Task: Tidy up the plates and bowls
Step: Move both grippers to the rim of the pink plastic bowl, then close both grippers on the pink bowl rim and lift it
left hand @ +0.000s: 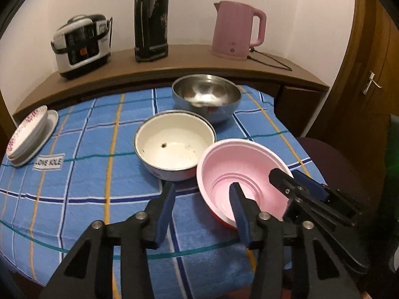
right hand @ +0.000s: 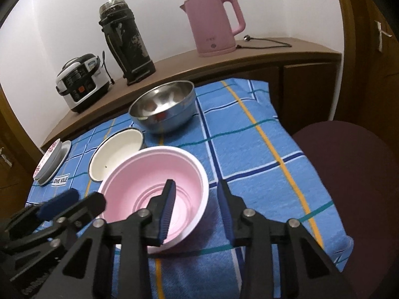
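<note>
blue checked cloth (left hand: 74, 174): pink bowl (left hand: 239, 164) upright, mouth up; both grippers straddle rim, unclamped.

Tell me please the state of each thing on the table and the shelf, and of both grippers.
pink bowl: upright, empty, each gripper straddling its rim.
white enamel bowl: upright, empty, stained.
steel bowl: upright, empty.
plates: stacked at the cloth's edge.
pink kettle: lid shut, unplugged.
rice cooker: lid shut.
left gripper: open, not pressing.
right gripper: open, not pressing.
</note>
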